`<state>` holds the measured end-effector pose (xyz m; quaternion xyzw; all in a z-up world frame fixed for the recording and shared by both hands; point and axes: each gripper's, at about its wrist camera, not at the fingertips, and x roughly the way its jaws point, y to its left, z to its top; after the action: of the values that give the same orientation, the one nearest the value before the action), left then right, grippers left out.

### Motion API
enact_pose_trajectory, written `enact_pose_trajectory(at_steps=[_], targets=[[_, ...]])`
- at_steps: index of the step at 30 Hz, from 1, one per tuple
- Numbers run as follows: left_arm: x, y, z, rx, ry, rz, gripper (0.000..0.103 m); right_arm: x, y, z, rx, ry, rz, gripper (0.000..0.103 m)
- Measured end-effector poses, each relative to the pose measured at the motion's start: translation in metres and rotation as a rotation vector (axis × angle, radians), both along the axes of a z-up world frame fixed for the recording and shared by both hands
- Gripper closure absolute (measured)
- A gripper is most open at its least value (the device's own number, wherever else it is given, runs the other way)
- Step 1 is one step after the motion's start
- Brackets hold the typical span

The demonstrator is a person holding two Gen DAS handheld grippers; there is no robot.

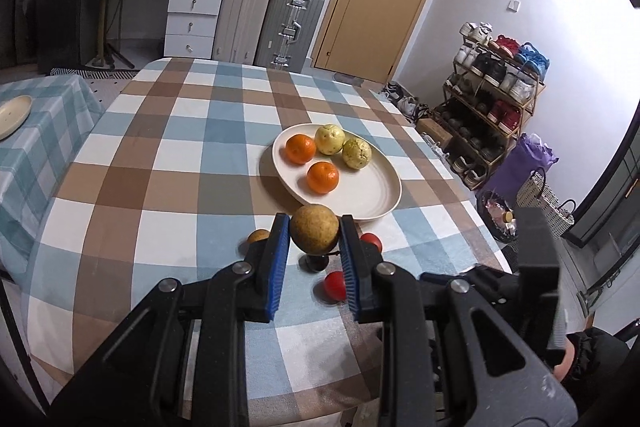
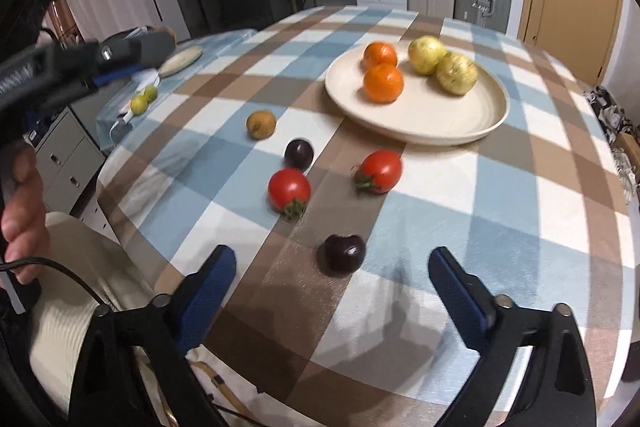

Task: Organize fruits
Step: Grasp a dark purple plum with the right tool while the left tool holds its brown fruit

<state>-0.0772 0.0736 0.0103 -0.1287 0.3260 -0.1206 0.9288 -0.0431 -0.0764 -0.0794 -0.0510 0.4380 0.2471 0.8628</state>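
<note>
My left gripper (image 1: 314, 239) is shut on a brown-yellow round fruit (image 1: 314, 228), held above the table just short of the cream plate (image 1: 372, 203). The plate holds two oranges (image 1: 300, 148) and two yellow-green fruits (image 1: 329, 139). Below the held fruit lie a dark plum (image 1: 316, 262), two red tomatoes (image 1: 334, 285) and a small brown fruit (image 1: 258, 236). My right gripper (image 2: 332, 267) is open and empty, low over the table, with a dark plum (image 2: 344, 254) between its fingers. Further on lie two tomatoes (image 2: 289, 189), another plum (image 2: 299, 153), a brown fruit (image 2: 261, 123) and the plate (image 2: 420, 123).
The checked tablecloth (image 1: 168, 155) covers a round table. A side table at the left carries a second plate (image 1: 12, 115) and two small green fruits (image 2: 143, 99). Suitcases, drawers, a door and a shoe rack (image 1: 492, 107) stand beyond. The left gripper body shows in the right wrist view (image 2: 80, 67).
</note>
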Motion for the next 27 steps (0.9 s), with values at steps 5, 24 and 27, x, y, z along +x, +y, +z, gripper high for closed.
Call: enact_pose_trajectory(at_steps=[5,24,27], targets=[[-0.001,0.000,0.001,-0.011,0.004,-0.006,0.081,0.006,0.003,-0.009,-0.024,0.028,-0.001,0.029],[-0.001,-0.003,-0.001,-0.003,0.011,-0.009,0.081,0.012,0.005,-0.013,-0.033,0.038,-0.010,0.077],[0.005,-0.005,-0.004,0.041,0.018,-0.009,0.081,0.010,0.004,-0.005,-0.015,0.014,-0.012,0.077]])
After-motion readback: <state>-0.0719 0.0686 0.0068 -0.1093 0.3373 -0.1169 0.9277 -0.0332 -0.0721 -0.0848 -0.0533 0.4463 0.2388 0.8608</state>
